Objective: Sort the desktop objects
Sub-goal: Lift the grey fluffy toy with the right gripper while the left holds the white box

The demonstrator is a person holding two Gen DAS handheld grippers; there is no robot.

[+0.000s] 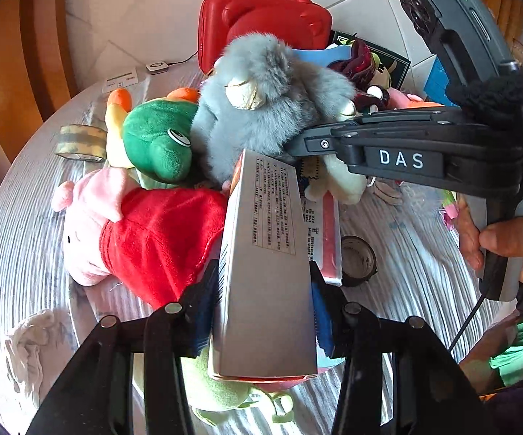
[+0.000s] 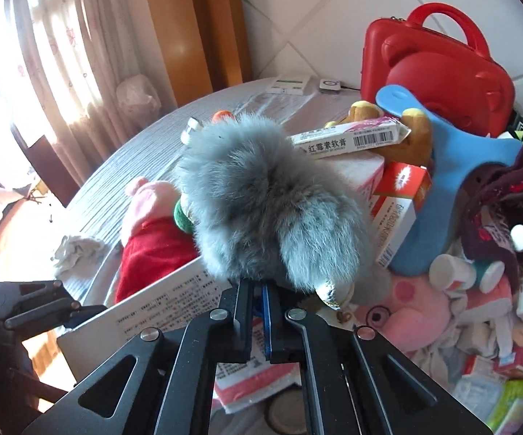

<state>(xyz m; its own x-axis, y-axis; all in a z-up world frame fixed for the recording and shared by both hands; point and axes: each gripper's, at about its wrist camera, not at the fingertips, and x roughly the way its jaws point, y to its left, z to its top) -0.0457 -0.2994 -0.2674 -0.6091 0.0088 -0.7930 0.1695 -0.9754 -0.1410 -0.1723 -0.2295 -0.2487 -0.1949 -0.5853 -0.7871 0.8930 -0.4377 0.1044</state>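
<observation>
Both my grippers are loaded above the cluttered bench.

My left gripper (image 1: pixel 265 311) has its jaws pinching a grey box (image 1: pixel 265 264), held tilted over the pig plush in red (image 1: pixel 141 232). My right gripper (image 2: pixel 259 319) has its jaws pressed together on the underside of the grey furry toy (image 2: pixel 261 203), which hangs beside the green frog plush (image 1: pixel 160 137), in front of the red case (image 2: pixel 439 69).

A grey furry plush toy (image 1: pixel 261 98) sits beside a green frog plush (image 1: pixel 160 137) and a pink pig plush (image 1: pixel 91 224) in a red dress. Behind stands a glossy red case (image 1: pixel 261 18). The worktop (image 1: pixel 25 239) wears a grey-white striped cloth, and a silver-grey box (image 1: pixel 265 264) carries black print.
</observation>
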